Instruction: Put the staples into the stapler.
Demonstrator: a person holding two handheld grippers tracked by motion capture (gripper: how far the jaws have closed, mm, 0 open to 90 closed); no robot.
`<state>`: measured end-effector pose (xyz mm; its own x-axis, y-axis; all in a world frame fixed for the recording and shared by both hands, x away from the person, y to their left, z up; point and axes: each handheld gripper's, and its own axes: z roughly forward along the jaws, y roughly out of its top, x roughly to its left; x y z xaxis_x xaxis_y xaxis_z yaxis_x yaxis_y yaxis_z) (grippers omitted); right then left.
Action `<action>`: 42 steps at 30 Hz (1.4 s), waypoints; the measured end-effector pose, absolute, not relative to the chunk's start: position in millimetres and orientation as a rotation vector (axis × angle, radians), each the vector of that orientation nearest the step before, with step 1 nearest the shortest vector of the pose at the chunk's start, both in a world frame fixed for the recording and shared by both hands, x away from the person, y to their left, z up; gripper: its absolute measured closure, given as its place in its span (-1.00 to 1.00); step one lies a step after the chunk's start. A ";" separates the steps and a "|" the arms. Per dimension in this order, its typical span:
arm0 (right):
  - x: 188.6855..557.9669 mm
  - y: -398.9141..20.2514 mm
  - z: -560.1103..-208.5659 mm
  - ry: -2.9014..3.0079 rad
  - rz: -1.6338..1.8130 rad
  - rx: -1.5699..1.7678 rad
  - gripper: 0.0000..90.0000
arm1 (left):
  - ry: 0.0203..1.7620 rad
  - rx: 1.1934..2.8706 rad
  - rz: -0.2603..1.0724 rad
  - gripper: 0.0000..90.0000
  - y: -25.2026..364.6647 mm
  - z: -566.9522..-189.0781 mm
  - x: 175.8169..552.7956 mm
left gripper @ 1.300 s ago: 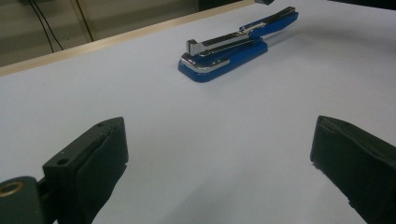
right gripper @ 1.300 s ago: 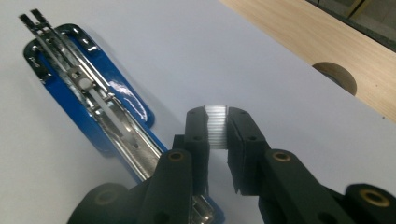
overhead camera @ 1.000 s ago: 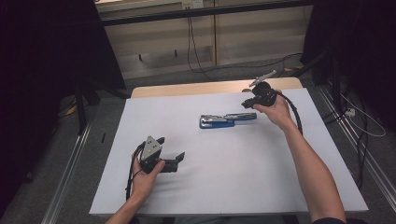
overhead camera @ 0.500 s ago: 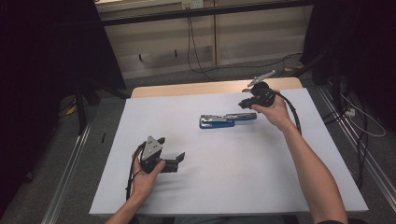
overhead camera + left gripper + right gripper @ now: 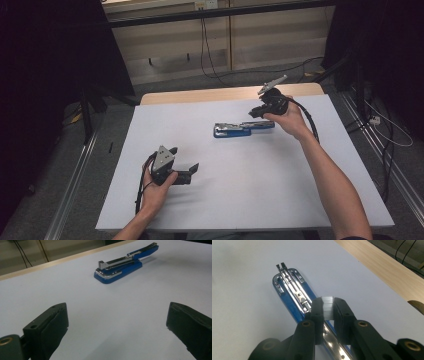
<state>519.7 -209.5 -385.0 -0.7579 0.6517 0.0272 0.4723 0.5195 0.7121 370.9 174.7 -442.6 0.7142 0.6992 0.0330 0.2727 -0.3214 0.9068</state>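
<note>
My right gripper (image 5: pixel 327 315) is clenched on a strip of staples (image 5: pixel 327 308), held just above the opened blue stapler (image 5: pixel 239 129). Stapler lies flat mid-surface, toward the far edge. My left gripper (image 5: pixel 184 161) is released, jaws wide, nothing btwn them, resting near the surface's (image 5: pixel 240 195) front-left corner, well apart.

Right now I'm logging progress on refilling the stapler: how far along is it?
Done: the blue stapler lies swung open on the white sheet, its magazine bared. In hand: the right gripper is clamped on a strip of staples right above the open stapler. Left: seating the strip and closing the stapler. The left gripper waits open, apart from it.
</note>
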 end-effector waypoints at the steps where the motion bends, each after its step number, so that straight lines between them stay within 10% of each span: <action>1: 519.8 -207.9 -384.8 2.524 1.065 0.942 0.77 | 0.751 1.901 0.526 -0.91 174.4 -442.5 370.5; 42: 527.6 -138.5 -385.8 2.616 1.098 0.680 0.77 | 0.769 1.884 0.525 -0.91 178.6 -439.8 369.2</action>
<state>527.6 -138.5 -385.8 -0.8677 0.4965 -0.0258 0.3293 0.6128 0.7183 369.2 178.6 -439.8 0.7043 0.7095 0.0214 0.2790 -0.3044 0.9108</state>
